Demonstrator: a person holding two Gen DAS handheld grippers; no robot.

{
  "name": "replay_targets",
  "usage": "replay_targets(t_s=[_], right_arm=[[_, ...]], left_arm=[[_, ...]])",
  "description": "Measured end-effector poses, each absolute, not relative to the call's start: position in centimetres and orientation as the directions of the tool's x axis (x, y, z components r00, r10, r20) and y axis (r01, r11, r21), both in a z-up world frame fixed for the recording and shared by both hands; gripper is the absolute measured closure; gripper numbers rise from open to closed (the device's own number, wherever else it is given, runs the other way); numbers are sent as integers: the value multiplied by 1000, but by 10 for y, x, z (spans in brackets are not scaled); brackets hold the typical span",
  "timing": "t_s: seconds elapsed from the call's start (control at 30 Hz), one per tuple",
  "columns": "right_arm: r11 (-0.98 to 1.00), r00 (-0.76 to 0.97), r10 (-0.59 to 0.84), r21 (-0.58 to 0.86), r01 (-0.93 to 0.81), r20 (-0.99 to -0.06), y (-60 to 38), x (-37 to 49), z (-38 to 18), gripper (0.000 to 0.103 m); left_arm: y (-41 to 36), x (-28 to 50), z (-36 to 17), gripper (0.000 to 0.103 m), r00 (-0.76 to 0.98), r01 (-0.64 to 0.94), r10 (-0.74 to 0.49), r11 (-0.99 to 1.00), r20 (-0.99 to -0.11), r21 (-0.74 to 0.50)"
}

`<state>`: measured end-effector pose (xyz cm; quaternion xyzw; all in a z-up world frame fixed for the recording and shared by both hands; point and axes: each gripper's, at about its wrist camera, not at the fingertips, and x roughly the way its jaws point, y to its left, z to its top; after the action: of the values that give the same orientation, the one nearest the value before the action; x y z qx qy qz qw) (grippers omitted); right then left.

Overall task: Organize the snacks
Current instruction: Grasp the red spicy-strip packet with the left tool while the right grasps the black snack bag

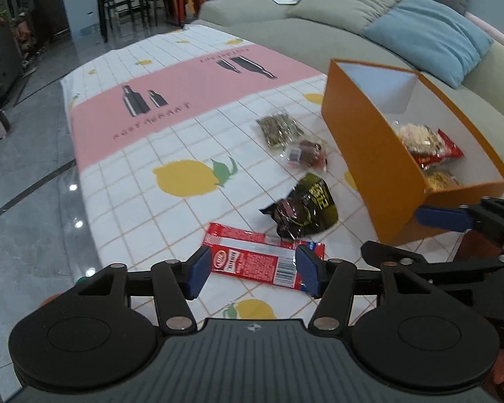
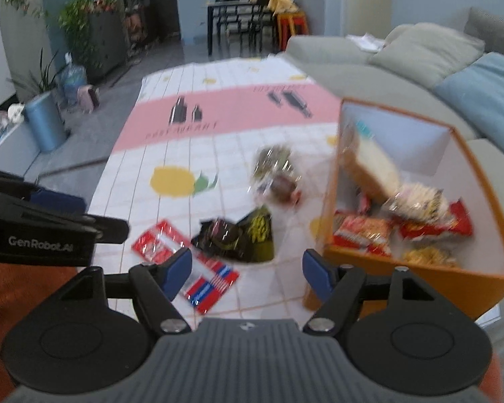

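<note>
Snacks-wise, red packet [image 1: 263,258] lies crosswise right between my left gripper [image 1: 252,273]'s wide-open jaws; right's open too.

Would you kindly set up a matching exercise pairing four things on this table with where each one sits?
Things:
1. red packet
2. black packet
3. green packet
4. noodle bags

Places:
A. inside the orange box
B. between the left claw's fingers
C. farthest out on the cloth, beyond the brown packet
D. on the cloth just beyond the red packet

Pairs: 1-B, 2-D, 3-C, 4-A
</note>
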<state>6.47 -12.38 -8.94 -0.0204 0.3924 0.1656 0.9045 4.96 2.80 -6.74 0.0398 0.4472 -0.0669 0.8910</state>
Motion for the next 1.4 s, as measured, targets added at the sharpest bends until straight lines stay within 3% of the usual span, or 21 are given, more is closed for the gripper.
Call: replay_targets(t_s=[0.13,0.37,0.53,0.7,0.87,1.2,1.4], right_arm=[[945,594,268,86,-317,-758,-119,75,-109,48],[918,526,329,134,-374,-784,-108,90,-128,57],[891,532,340,84,-446,-775,-89,103,-134,57],[865,539,346,39,-500,-768,-75,124,-140,55],[836,561,307,-64,-545,-769,-61,141,-151,50],[819,512,332,-27,-573,-792,-53,155,-172,44],[847,510,333,13,-532,-793,-64,157,-170,54]], left_arm=[[30,56,-81,37,566,165,-119,986,-816,-30],[46,79,-101,37,483,58,-128,992,-866,-114],[49,90,-110,39,438,6,-31,999,-898,-31],[66,103,-117,39,389,-92,-100,985,-916,-147],[72,107,-122,39,371,-148,-92,977,-924,-156],[82,110,-138,40,292,-258,-151,938,-944,-230],[86,112,-147,38,254,-321,-238,893,-937,-314]])
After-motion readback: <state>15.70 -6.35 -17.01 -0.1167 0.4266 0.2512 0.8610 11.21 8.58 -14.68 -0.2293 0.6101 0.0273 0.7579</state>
